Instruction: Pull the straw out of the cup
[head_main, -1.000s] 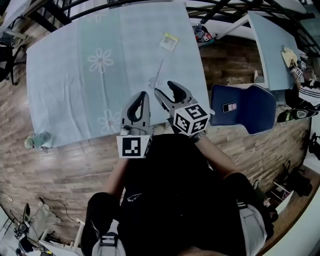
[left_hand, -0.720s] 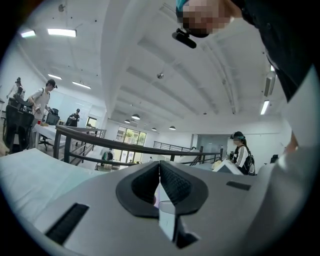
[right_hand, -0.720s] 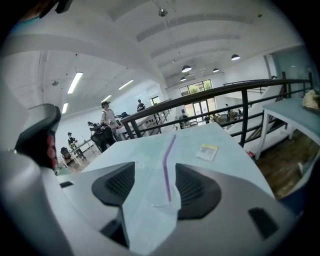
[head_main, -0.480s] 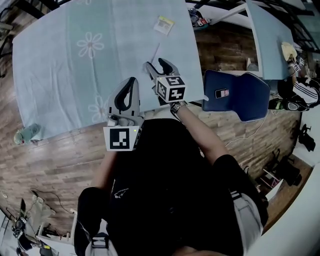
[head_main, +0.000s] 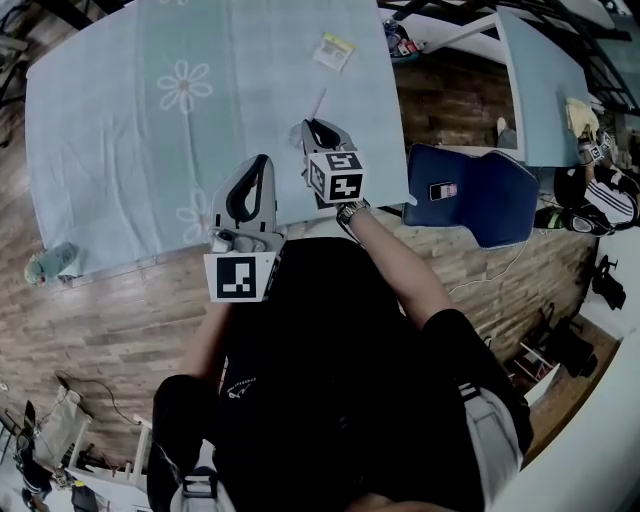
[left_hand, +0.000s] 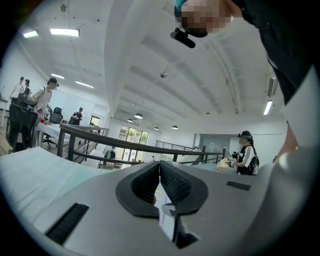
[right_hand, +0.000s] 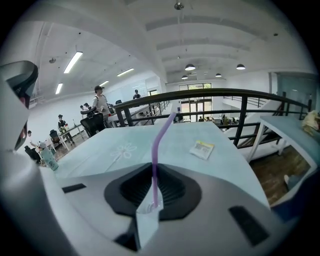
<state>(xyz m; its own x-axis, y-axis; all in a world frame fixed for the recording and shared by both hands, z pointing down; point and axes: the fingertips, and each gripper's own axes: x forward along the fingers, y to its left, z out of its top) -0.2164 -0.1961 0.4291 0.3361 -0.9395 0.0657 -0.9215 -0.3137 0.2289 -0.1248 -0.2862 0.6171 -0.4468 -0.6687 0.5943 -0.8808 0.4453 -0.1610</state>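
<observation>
A purple bent straw (right_hand: 155, 160) rises between the pads of my right gripper (right_hand: 153, 172), whose jaws have just been closing and now press on it. Below the jaws, the clear cup shows only as a faint glint where the straw goes down. From the head, the straw (head_main: 319, 101) sticks out past my right gripper (head_main: 314, 127) over the light-blue table (head_main: 130, 160); the gripper hides the cup. My left gripper (head_main: 256, 168) hovers at the table's near edge, left of the right one. Its jaws (left_hand: 159, 165) are shut with nothing between them.
A small yellow-and-white packet (head_main: 333, 50) lies on the table beyond the straw. A bottle (head_main: 50, 262) stands at the table's near left corner. To the right, a blue chair (head_main: 500, 210) holds a phone (head_main: 442, 190). Black railings and people stand beyond the table.
My right gripper came down and forward onto the straw, and its wide-open jaws closed on it. The left gripper has stayed where it was.
</observation>
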